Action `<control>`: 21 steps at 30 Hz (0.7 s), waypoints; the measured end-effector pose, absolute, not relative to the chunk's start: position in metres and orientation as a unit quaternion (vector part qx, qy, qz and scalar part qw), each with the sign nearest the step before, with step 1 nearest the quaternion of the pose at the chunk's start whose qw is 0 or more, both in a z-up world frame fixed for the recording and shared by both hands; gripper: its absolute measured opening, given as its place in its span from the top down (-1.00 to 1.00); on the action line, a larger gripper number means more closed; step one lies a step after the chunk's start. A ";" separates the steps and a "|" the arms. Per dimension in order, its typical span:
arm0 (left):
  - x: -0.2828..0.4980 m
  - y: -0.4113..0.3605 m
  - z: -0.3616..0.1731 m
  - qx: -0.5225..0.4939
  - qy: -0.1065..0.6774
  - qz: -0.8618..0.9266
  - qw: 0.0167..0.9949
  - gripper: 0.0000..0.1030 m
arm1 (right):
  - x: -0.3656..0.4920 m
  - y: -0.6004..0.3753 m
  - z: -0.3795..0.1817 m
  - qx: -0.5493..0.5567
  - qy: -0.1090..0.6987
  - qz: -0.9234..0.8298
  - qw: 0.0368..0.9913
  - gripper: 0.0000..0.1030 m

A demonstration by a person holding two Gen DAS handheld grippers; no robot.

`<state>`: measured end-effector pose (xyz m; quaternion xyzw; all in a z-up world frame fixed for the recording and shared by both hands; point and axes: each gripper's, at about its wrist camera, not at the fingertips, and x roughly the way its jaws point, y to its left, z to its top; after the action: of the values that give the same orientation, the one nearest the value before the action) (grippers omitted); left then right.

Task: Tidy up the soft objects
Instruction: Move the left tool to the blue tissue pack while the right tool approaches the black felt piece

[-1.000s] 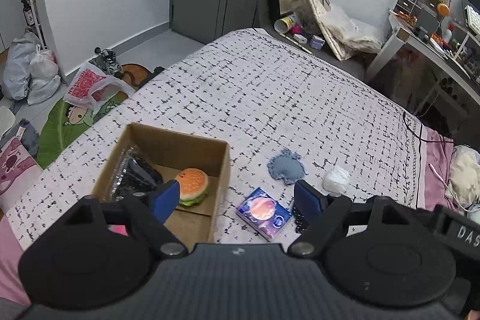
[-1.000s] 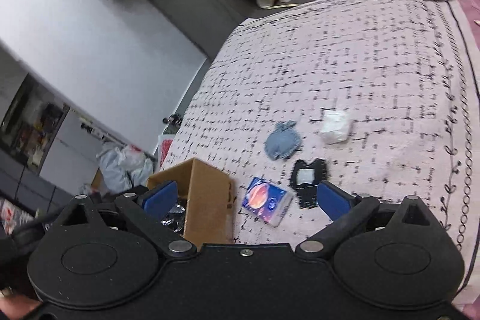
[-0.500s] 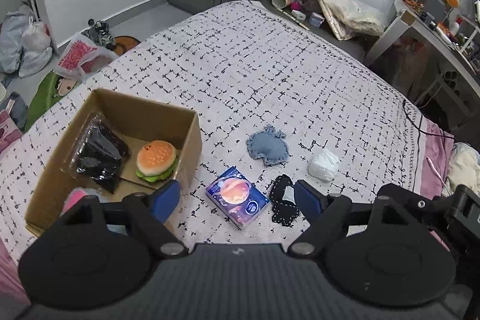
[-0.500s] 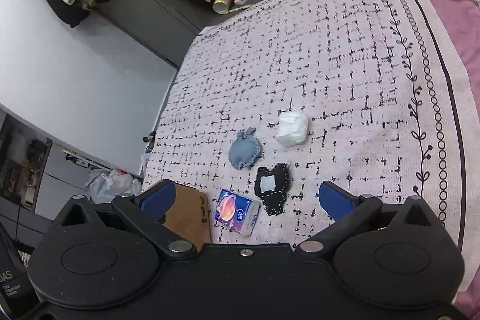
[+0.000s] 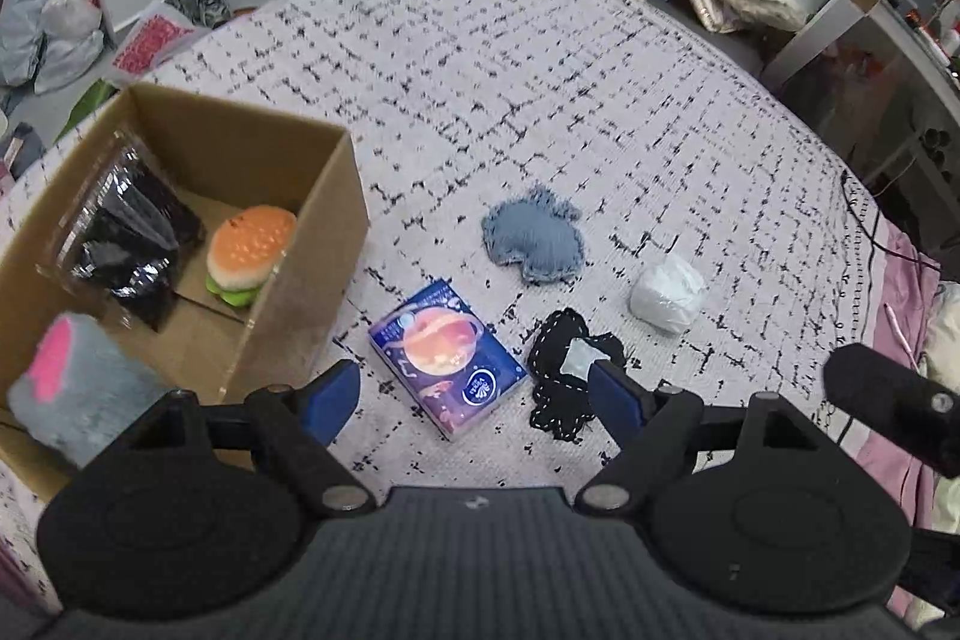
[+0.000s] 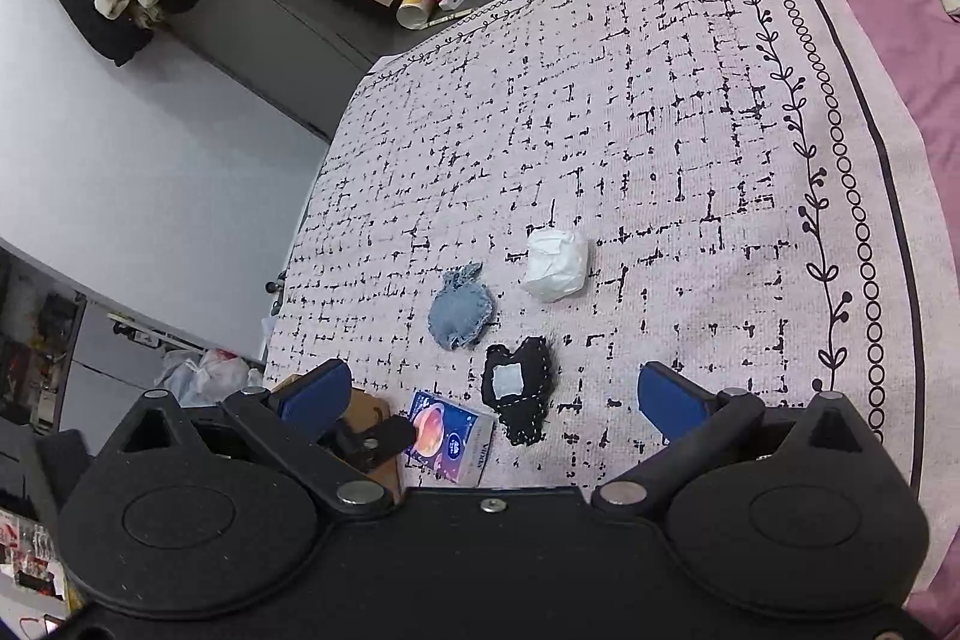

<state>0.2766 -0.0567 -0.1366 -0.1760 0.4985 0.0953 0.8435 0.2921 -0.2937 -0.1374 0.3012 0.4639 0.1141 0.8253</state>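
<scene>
While both hand-held grippers gape, tissue pack (image 5: 448, 358) lies beside box (image 5: 312, 244)

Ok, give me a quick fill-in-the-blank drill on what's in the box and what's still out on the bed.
1. The burger toy lies inside the ____ box.
2. The tissue pack with the planet print lies on the ____.
3. The white bundle lies ____ the box.
4. Both tongs are ____.

Missing words: cardboard; bed; outside; open
</scene>
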 end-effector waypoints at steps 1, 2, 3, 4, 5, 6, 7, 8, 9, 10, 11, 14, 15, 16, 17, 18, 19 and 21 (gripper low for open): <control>0.278 -0.058 -0.140 -0.176 0.499 0.098 0.843 -0.59 | 0.293 -0.294 -0.138 0.300 0.465 0.113 0.825 -1.00; 0.280 -0.059 -0.143 -0.173 0.499 0.102 0.843 -0.59 | 0.294 -0.294 -0.138 0.300 0.466 0.113 0.825 -1.00; 0.282 -0.060 -0.146 -0.171 0.499 0.104 0.843 -0.59 | 0.295 -0.294 -0.139 0.299 0.466 0.112 0.825 -1.00; 0.284 -0.061 -0.150 -0.169 0.500 0.105 0.843 -0.58 | 0.295 -0.294 -0.140 0.298 0.467 0.111 0.825 -1.00; 0.286 -0.061 -0.154 -0.171 0.502 0.107 0.841 -0.58 | 0.296 -0.294 -0.141 0.298 0.468 0.110 0.825 -1.00; 0.289 -0.061 -0.159 -0.175 0.506 0.109 0.838 -0.58 | 0.296 -0.295 -0.142 0.298 0.470 0.109 0.824 -1.00; 0.291 -0.062 -0.163 -0.177 0.508 0.112 0.836 -0.57 | 0.297 -0.295 -0.144 0.299 0.471 0.109 0.823 -1.00; 0.292 -0.062 -0.167 -0.175 0.510 0.116 0.834 -0.57 | 0.298 -0.296 -0.145 0.299 0.472 0.109 0.822 -1.00; 0.294 -0.063 -0.170 -0.172 0.509 0.122 0.835 -0.57 | 0.300 -0.296 -0.146 0.299 0.474 0.108 0.821 -1.00; 0.296 -0.064 -0.172 -0.165 0.506 0.127 0.837 -0.53 | 0.301 -0.296 -0.148 0.300 0.476 0.108 0.820 -1.00; 0.297 -0.065 -0.174 -0.158 0.502 0.132 0.840 -0.53 | 0.302 -0.296 -0.149 0.302 0.477 0.108 0.818 -1.00; 0.301 -0.067 -0.181 -0.155 0.499 0.141 0.841 -0.53 | 0.305 -0.296 -0.152 0.301 0.479 0.109 0.817 -1.00; 0.303 -0.068 -0.184 -0.155 0.501 0.144 0.839 -0.53 | 0.306 -0.295 -0.153 0.299 0.480 0.110 0.817 -1.00; 0.305 -0.068 -0.187 -0.155 0.502 0.148 0.838 -0.53 | 0.307 -0.294 -0.154 0.299 0.482 0.111 0.816 -1.00; 0.306 -0.068 -0.189 -0.154 0.503 0.151 0.837 -0.52 | 0.308 -0.294 -0.156 0.298 0.484 0.111 0.815 -1.00; 0.306 -0.069 -0.192 -0.154 0.504 0.155 0.836 -0.52 | 0.309 -0.293 -0.157 0.298 0.486 0.111 0.814 -1.00; 0.307 -0.069 -0.194 -0.154 0.505 0.159 0.834 -0.52 | 0.310 -0.292 -0.159 0.296 0.488 0.111 0.814 -1.00; 0.307 -0.070 -0.199 -0.154 0.507 0.168 0.831 -0.53 | 0.312 -0.291 -0.162 0.293 0.492 0.110 0.812 -1.00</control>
<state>0.3071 -0.0697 -0.1989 -0.1544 0.5073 0.1681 0.8310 0.3123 -0.2911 -0.1625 0.2934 0.4923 0.1102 0.8121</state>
